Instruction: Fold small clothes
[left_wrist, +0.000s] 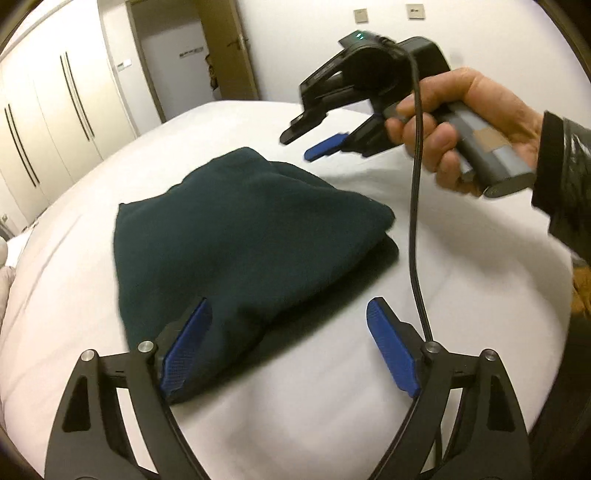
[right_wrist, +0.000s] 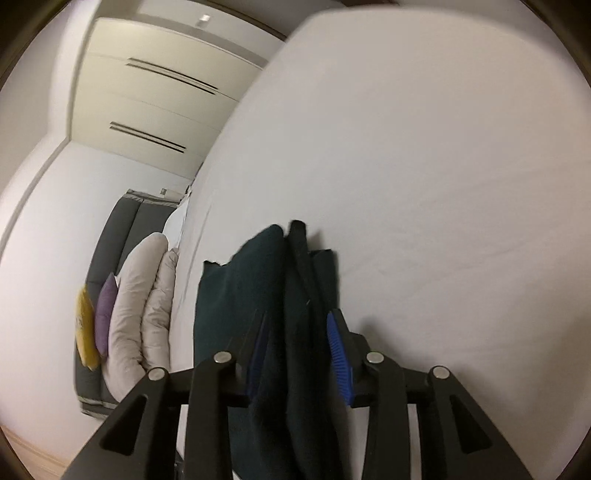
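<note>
Above garment (left_wrist: 240, 236): right gripper (left_wrist: 314, 142) (tilted, w/ gap)

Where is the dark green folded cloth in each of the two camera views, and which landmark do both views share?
Left wrist view: the dark green cloth lies centre-left on the bed, its near edge by the left hand-held gripper.
Right wrist view: the cloth is at bottom centre, apparently between the fingers of the right hand-held gripper.
Shared landmark: the cream wardrobe.

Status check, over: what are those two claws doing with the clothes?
Left gripper open, one finger at folded dark green fabric garment's near edge. Right gripper open, empty, hovering beyond it. Black cable dangling beside garment.
</note>
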